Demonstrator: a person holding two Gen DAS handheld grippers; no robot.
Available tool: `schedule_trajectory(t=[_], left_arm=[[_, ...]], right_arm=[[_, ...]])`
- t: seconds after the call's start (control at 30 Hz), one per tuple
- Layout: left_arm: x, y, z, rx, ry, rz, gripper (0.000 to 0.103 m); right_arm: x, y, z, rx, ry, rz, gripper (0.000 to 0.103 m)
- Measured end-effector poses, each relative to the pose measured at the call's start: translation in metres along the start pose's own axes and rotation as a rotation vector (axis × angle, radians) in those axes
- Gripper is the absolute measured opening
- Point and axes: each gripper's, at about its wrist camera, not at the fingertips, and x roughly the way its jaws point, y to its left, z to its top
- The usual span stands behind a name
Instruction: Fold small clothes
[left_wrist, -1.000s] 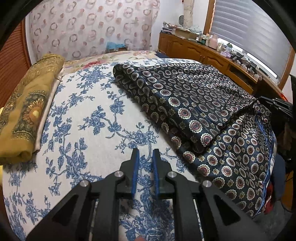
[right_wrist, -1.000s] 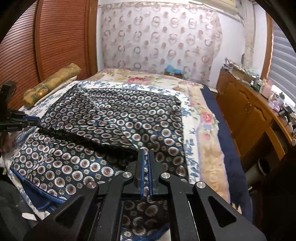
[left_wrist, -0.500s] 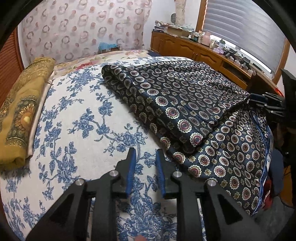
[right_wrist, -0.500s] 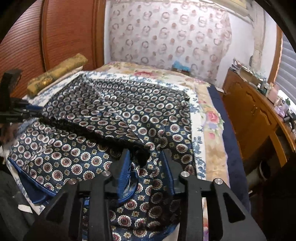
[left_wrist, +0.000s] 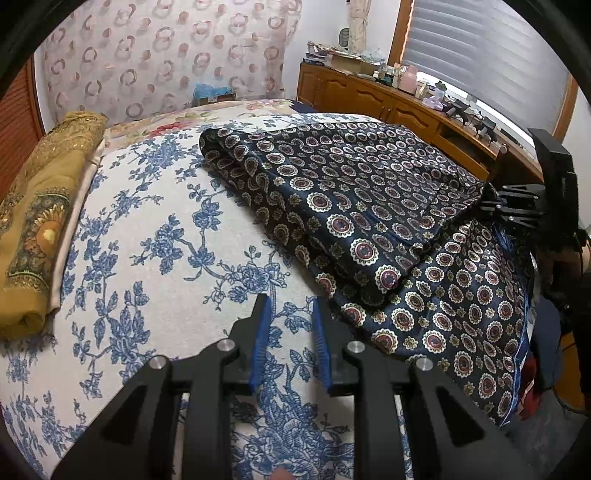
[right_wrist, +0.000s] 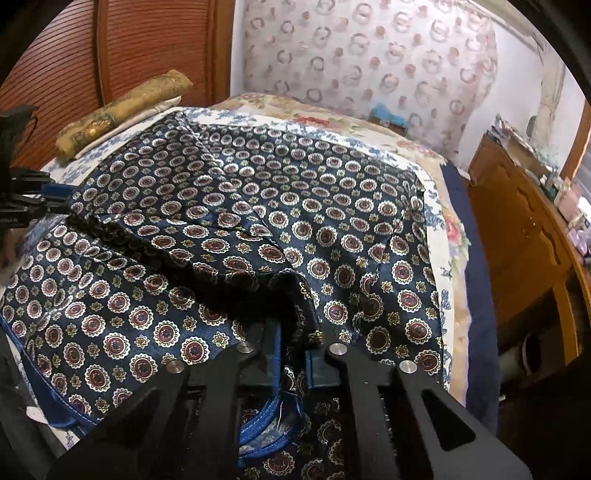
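A dark navy garment with round medallion print (left_wrist: 369, 206) lies folded over on the bed, its top layer over a lower layer with blue piping. My left gripper (left_wrist: 290, 325) is open and empty above the floral sheet, just left of the garment's near corner. My right gripper (right_wrist: 293, 339) has its jaws apart with a fold of the garment (right_wrist: 258, 206) bunched between the pads; the fingertips are partly hidden by cloth. The right gripper also shows in the left wrist view (left_wrist: 517, 206) at the garment's far right edge. The left gripper shows in the right wrist view (right_wrist: 40, 201) at the garment's left corner.
A white sheet with blue flowers (left_wrist: 147, 240) covers the bed. A folded mustard-gold cloth (left_wrist: 40, 206) lies at the left edge. A wooden dresser (left_wrist: 388, 99) with clutter stands right of the bed under a blind. A patterned curtain (right_wrist: 369, 48) hangs behind.
Both grippers went from nearly shut to open. The right gripper has moved forward, so a fold of the garment now sits between its pads. The left gripper shifted slightly toward the garment's corner.
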Motion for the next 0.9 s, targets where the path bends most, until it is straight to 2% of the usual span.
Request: schedule_trajectory(t=[0.13,0.27,0.53,0.73,0.9], left_arm=[[0.000,0.000,0.000,0.004,0.000,0.004,0.021],[0.000,-0.002,-0.001,0.009,0.000,0.012,0.021],[0.002,-0.006,-0.001,0.028,0.001,0.024,0.022],[0.002,-0.006,-0.001,0.032,0.002,0.025,0.023],[0.002,-0.007,-0.001,0.031,0.002,0.024,0.023]], right_arm=[[-0.023,-0.007,-0.004,0.044,-0.065,-0.020,0.001],[-0.043,-0.014,-0.012,0.084,-0.101,-0.083,0.000],[-0.055,-0.030,-0.039,0.156,-0.052,-0.142,0.000],[-0.063,-0.028,-0.049,0.155,-0.044,-0.156,0.000],[-0.078,-0.028,-0.048,0.151,-0.059,-0.174,0.016]])
